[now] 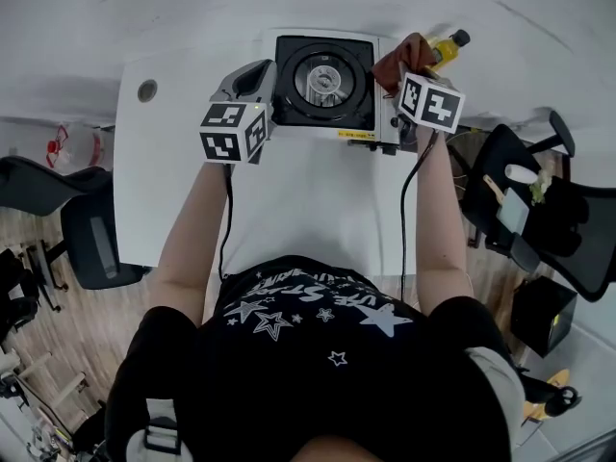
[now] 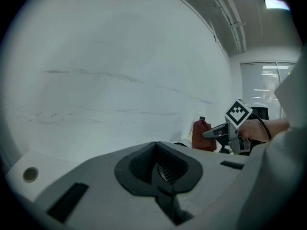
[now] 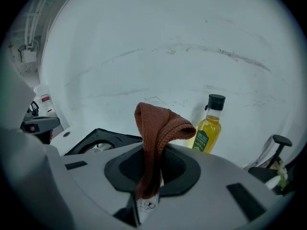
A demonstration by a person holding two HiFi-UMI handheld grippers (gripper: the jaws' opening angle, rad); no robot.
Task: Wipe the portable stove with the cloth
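Stove [image 1: 322, 80] sits at 12 o'clock on table [image 1: 308, 210]; its yellow front label is unreadable. Right claw [image 3: 147, 200] pinches brown cloth [image 3: 156, 128] at stove's 3 o'clock. Left claw [image 2: 160, 178] is pressed together, empty, at 9 o'clock. Bottle [image 3: 209, 128] has an illegible green label.

cloth [image 3: 156, 138]: is sitting between the right gripper's [image 3: 146, 188] jaws — its top is folding over above them
portable stove [image 1: 323, 82]: is lying on the table [image 1: 173, 162], ahead and left of those jaws, just right of the left gripper's [image 1: 252, 75] jaws
bottle [image 3: 209, 126]: is standing ahead and right of the right jaws, behind the cloth
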